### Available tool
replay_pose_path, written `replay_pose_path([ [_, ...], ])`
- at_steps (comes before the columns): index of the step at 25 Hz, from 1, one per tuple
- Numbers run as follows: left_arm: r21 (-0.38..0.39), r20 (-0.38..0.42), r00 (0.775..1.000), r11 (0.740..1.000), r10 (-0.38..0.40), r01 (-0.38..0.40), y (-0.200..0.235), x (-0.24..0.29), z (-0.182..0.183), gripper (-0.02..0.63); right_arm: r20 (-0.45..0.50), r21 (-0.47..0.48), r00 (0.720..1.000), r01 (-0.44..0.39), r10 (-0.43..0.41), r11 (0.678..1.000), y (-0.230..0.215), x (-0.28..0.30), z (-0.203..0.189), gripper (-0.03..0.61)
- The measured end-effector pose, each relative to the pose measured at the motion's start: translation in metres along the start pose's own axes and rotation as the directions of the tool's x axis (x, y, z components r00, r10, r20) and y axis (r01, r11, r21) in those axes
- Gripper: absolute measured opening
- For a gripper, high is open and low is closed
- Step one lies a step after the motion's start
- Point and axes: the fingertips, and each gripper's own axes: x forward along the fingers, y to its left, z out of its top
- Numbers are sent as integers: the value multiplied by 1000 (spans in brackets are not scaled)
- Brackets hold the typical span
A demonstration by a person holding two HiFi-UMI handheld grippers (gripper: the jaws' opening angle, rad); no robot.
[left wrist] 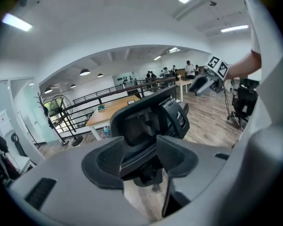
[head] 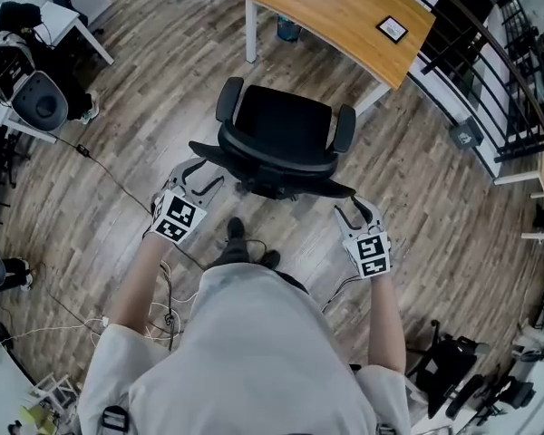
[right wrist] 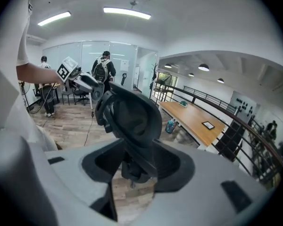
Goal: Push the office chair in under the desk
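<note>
Black office chair point(head: 281, 139): stood clear of light wooden table point(head: 344, 16), not yet pushed; left gripper point(head: 204, 178), right gripper point(head: 355, 212) spread at its back.

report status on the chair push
Left gripper open, right gripper open, both astride the backrest. Office chair short of the desk, not yet under. Blue bottle by desk leg.

We saw a grey-brown plank floor point(head: 118, 89) with a thin black cable point(head: 118, 181) trailing across it. A black railing point(head: 490, 71) curved along the right side. A blue container point(head: 288, 29) stood on the floor, and a person with a backpack point(right wrist: 103, 72) stood well off.
</note>
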Motion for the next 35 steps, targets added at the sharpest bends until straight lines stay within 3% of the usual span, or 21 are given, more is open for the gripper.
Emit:
replay_pose_path([
  [4,132,-66,996,989,-57,65,7,22,-14,214,-106,-75,994,-40,32,996,-3,15,-16,178],
  [9,249,-149,982,956,-120,155,13,46,-36,226,-240,-175,970,-75,31,982,-6,38,-32,179],
  [13,363,-255,957,904,-135,225,16,66,-60,244,-324,-266,946,-117,25,957,-8,59,-47,181],
  [18,471,-360,926,834,-116,287,23,87,-85,253,-413,-393,911,-177,-1,902,-6,82,-65,190],
  [25,480,-415,893,793,-172,376,22,107,-104,232,-476,-478,879,-230,-31,848,-4,112,-80,195],
  [30,592,-465,876,691,-126,414,24,118,-118,182,-508,-550,858,-251,-80,796,-4,126,-90,192],
  [31,598,-474,871,679,-127,425,24,120,-120,171,-511,-560,856,-255,-86,788,-4,127,-91,166],
  [35,576,-488,856,673,-173,464,25,124,-123,165,-518,-568,851,-269,-84,778,-2,130,-90,140],
])
